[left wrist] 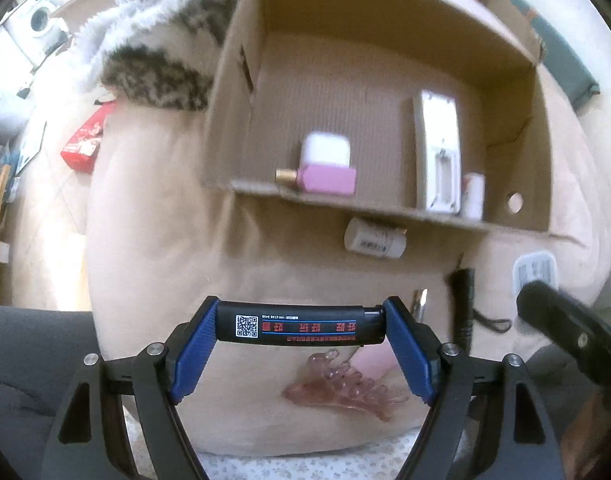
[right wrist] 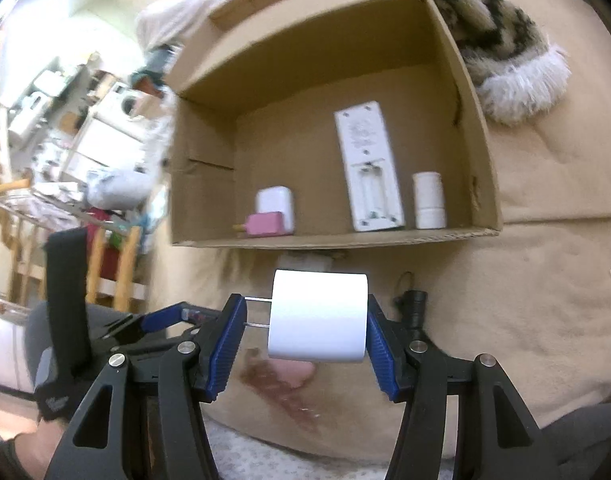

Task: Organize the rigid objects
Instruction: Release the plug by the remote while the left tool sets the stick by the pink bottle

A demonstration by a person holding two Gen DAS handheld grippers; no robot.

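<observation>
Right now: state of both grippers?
Left gripper: shut on black lighter.
Right gripper: shut on white plug adapter.

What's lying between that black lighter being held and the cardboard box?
Left wrist view: between the black lighter and the open cardboard box lies a small white labelled bottle on beige cloth.

Left hand-held gripper [left wrist: 301,330] clamps black lighter [left wrist: 301,328] crosswise, end to end between blue pads. Cardboard box [left wrist: 241,92] at 12 o'clock, open; inside: pink bottle [left wrist: 325,179], white case [left wrist: 326,151] behind it, white remote [left wrist: 439,152], small white tube [left wrist: 474,196]. White bottle [left wrist: 375,238] just outside box wall. Pink hair claw [left wrist: 345,384] at 6 o'clock on beige blanket [left wrist: 153,220]. Black flashlight [left wrist: 463,304] at 4 o'clock.
</observation>
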